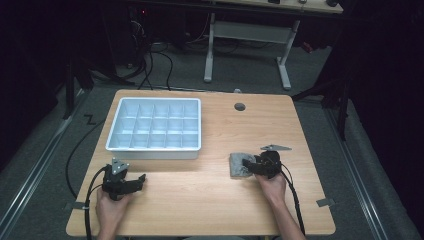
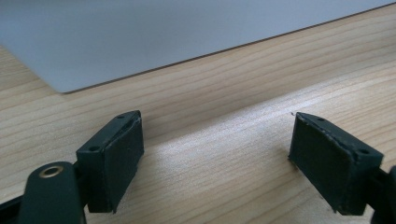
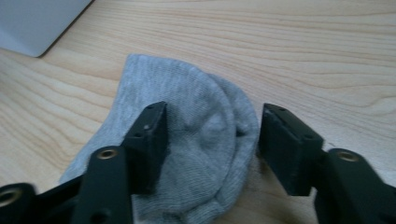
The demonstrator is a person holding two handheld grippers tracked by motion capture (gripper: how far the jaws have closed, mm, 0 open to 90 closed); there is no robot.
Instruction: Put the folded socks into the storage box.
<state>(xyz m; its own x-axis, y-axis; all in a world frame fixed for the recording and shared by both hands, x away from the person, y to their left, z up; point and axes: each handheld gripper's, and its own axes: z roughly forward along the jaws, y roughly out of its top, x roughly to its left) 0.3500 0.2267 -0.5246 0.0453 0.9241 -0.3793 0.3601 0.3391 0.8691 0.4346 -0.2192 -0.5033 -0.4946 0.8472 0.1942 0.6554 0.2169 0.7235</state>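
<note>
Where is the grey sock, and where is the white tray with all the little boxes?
Sock (image 3: 196, 121): right gripper view, on its knitted middle between the open jaws.
Tray (image 1: 152, 150): high view, on its near outer wall.

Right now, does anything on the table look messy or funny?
Only the grey sock: it lies crumpled and folded over on the wooden table, beside the divided white tray. The right gripper is open around it.

Both grippers, left (image 1: 141, 178) and right (image 1: 248, 165), are black, each trailing a black cable. The left carries a grey three-cornered plate (image 1: 119, 166). Flat rectangular pads (image 2: 123, 158) are fixed by small screws, with brass-ringed holes behind.
</note>
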